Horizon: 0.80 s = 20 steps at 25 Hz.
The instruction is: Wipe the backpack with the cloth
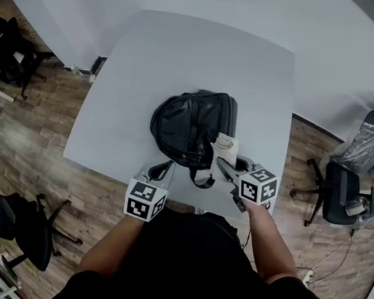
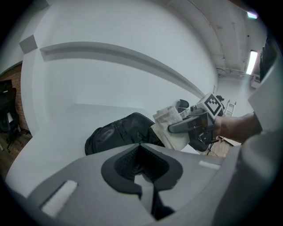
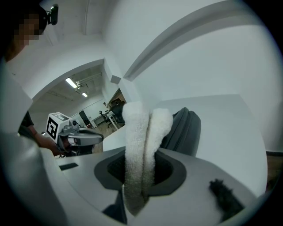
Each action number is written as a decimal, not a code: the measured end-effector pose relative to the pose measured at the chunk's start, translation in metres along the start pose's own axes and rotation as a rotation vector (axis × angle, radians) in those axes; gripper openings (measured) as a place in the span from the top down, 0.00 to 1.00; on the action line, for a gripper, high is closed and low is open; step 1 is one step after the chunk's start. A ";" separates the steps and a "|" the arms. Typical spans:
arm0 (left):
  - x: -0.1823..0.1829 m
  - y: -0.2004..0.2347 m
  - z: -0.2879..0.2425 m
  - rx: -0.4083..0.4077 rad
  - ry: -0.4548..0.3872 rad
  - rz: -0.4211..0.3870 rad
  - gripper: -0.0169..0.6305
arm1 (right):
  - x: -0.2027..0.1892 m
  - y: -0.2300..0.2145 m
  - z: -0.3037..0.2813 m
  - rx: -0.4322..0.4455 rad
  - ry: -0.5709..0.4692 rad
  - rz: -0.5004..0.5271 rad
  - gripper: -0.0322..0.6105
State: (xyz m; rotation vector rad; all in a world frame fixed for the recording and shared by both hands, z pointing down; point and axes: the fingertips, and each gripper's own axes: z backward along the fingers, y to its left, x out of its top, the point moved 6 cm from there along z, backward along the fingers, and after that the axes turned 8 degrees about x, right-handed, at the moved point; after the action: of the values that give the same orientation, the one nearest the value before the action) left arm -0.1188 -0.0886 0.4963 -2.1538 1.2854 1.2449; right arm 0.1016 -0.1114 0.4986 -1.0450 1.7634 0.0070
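Pinching the cloth [image 1: 226, 145], right gripper [image 1: 224, 164] jaws hang by the backpack [image 1: 190, 126]; left gripper [image 1: 161, 171] jaws closed, empty.

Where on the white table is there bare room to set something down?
The white table is bare beyond the black leather-look backpack and on its left. Crowded at the near edge: left gripper, right gripper, white terry cloth.

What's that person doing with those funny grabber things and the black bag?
A person holds a gripper in each hand over a white table. The right gripper is clamped on a white cloth, right at the side of the black backpack lying there. The left gripper is shut and empty, by the backpack's near edge.
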 end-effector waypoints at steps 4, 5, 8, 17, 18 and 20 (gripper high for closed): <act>0.001 -0.012 -0.006 0.014 -0.004 0.006 0.96 | -0.002 -0.006 0.008 0.020 0.003 0.015 0.80; 0.002 -0.016 -0.008 0.017 -0.005 0.008 0.96 | -0.003 -0.008 0.010 0.027 0.003 0.016 0.80; 0.006 -0.025 -0.014 0.031 -0.012 0.011 0.96 | -0.003 -0.014 0.015 0.051 0.003 0.022 0.80; 0.017 -0.051 -0.025 0.077 -0.024 0.024 0.96 | 0.000 -0.031 0.031 0.130 -0.022 0.047 0.80; 0.017 -0.056 -0.028 0.078 -0.023 0.024 0.96 | 0.001 -0.033 0.033 0.137 -0.025 0.050 0.80; 0.020 -0.066 -0.033 0.080 -0.018 0.024 0.96 | 0.001 -0.040 0.040 0.150 -0.032 0.052 0.80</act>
State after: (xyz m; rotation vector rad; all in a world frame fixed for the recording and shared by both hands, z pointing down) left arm -0.0428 -0.0860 0.4894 -2.0731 1.3344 1.1992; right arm 0.1573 -0.1191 0.4972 -0.8863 1.7336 -0.0746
